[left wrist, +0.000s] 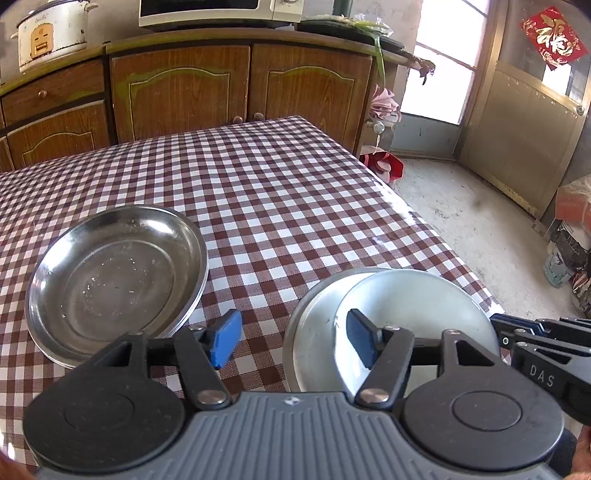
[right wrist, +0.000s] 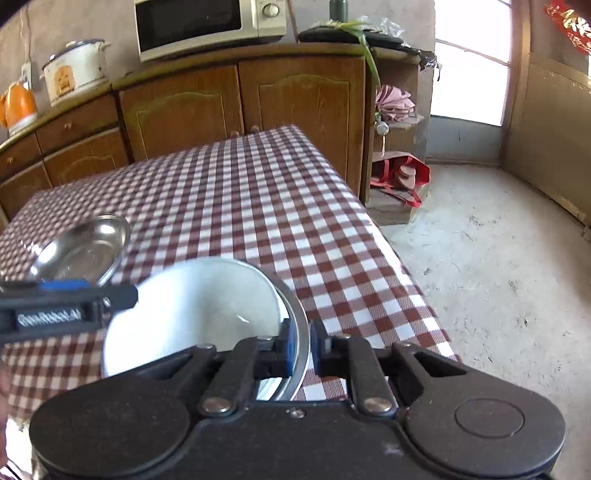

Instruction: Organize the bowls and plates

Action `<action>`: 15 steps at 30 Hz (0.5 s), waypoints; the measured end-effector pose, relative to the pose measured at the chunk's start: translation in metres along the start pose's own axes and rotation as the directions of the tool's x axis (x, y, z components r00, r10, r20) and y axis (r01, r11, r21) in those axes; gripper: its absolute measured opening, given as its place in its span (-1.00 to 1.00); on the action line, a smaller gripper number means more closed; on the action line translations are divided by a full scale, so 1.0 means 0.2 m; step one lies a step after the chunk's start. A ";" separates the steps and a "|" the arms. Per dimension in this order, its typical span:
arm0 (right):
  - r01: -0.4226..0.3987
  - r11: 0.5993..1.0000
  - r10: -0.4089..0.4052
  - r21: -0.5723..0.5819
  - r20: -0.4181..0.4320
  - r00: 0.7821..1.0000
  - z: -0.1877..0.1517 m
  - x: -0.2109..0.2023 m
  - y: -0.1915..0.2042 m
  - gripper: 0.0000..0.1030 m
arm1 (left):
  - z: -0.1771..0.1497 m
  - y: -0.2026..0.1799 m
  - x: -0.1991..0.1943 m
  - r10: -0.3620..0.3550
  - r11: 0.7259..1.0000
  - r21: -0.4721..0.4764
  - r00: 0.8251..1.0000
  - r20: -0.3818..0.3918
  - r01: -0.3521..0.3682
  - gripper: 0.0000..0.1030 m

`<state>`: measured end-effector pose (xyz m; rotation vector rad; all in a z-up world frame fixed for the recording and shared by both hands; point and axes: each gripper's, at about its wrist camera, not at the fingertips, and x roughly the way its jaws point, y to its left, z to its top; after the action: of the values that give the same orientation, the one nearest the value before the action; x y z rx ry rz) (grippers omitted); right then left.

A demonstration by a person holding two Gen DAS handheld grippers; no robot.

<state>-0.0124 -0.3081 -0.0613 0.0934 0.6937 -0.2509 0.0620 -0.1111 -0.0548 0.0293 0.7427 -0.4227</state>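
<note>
**Steel plate rim pinched by your right gripper**

Steel plate (right wrist: 301, 332) near the worktop's (right wrist: 258, 206) right edge carries a white bowl (right wrist: 192, 306). Your right gripper (right wrist: 303, 349) is clamped on that plate's rim, pads either side. Your left gripper (left wrist: 291, 338) stands parted about halfway, holding nothing; its right pad hangs over the bowl, touch unclear, the left over bare checked cloth. Stacked steel plates (left wrist: 114, 280) sit to the left, apart from both.

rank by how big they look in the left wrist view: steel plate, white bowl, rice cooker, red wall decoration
1. steel plate
2. white bowl, close to the plate in apparent size and partly hidden, so unsure
3. rice cooker
4. red wall decoration, looks about alike; both are far off
</note>
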 end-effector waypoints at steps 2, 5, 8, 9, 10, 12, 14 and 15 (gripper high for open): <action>0.021 1.000 -0.022 0.017 0.028 0.999 0.00 -0.03 -0.01 -0.64 | 0.00 0.00 -0.01 0.005 1.000 -0.001 1.000 0.003 -0.005 0.34; 0.040 0.999 -0.040 -0.001 0.086 0.995 0.02 -0.11 -0.02 -0.63 | 0.00 0.00 0.00 0.008 1.000 -0.007 1.000 0.004 -0.008 0.38; 0.043 0.998 -0.040 -0.040 0.078 0.996 0.01 -0.10 0.03 -0.63 | -0.01 0.00 -0.01 0.005 1.000 -0.003 1.000 0.005 -0.005 0.44; 0.044 0.997 -0.040 -0.066 0.061 0.997 0.00 -0.07 0.06 -0.62 | -0.01 0.00 -0.01 0.006 1.000 0.000 1.000 0.005 -0.006 0.46; 0.027 0.996 -0.024 -0.087 0.031 0.999 -0.02 -0.03 0.09 -0.62 | -0.01 0.00 -0.02 0.005 1.000 0.002 1.000 0.005 -0.005 0.47; 0.007 0.997 -0.006 -0.081 0.009 1.000 -0.05 0.00 0.12 -0.55 | -0.02 0.01 -0.03 0.003 1.000 0.003 1.000 0.009 -0.003 0.49; 0.022 0.997 -0.017 -0.080 0.062 0.998 -0.05 -0.04 0.13 -0.55 | -0.02 0.02 -0.04 0.005 1.000 -0.001 1.000 0.012 -0.005 0.53; 0.016 0.997 -0.010 -0.075 0.082 0.997 -0.03 -0.06 0.11 -0.54 | -0.02 0.02 -0.03 0.000 1.000 -0.007 1.000 0.008 0.000 0.54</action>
<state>-0.0195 -0.2827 -0.0573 0.0061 0.6221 -0.2390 0.0574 -0.1037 -0.0535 0.0211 0.7360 -0.4203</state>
